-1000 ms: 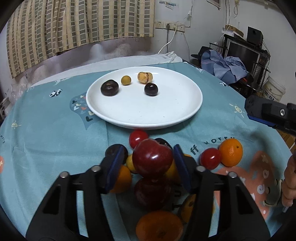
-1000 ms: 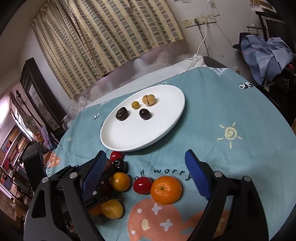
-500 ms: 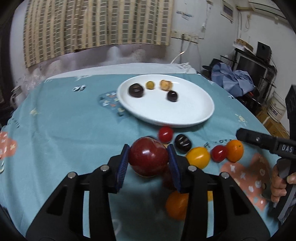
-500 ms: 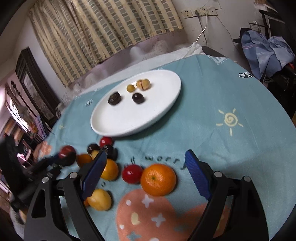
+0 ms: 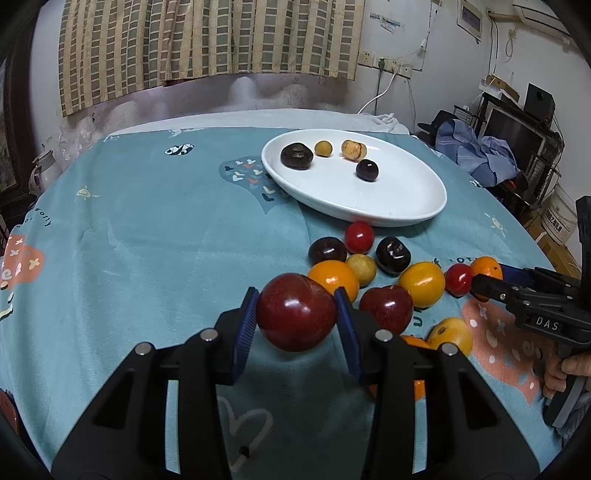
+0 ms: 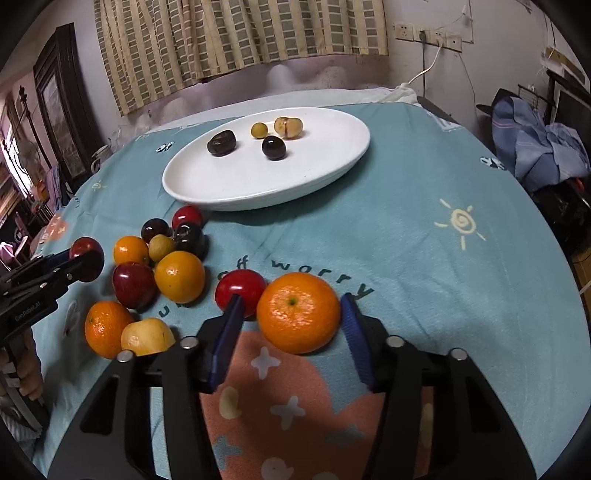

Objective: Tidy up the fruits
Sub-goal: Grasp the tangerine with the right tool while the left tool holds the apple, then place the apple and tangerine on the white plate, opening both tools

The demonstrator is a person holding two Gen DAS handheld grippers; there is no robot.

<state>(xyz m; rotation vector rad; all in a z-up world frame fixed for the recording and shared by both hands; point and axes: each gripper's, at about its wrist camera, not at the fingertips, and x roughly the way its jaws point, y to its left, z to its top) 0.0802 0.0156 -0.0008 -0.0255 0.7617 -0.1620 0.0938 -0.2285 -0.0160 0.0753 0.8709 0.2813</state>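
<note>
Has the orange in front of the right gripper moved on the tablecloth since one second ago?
No. The orange still lies right of the red fruit, under the "worry" print; only the right gripper approached.

Round table in front of me under a teal printed cloth [image 5: 155, 236]. Behind it, a checked beige curtain [image 5: 207, 44] over a stained wall. White wall to my right with a socket strip [image 6: 424, 35] and hanging cable. Blue clothes [image 6: 539, 140] heaped by a dark shelf [image 5: 517, 122].

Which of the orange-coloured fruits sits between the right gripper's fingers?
The dimpled mandarin beside the small red fruit, framed by the right gripper; the others lie farther left.
</note>
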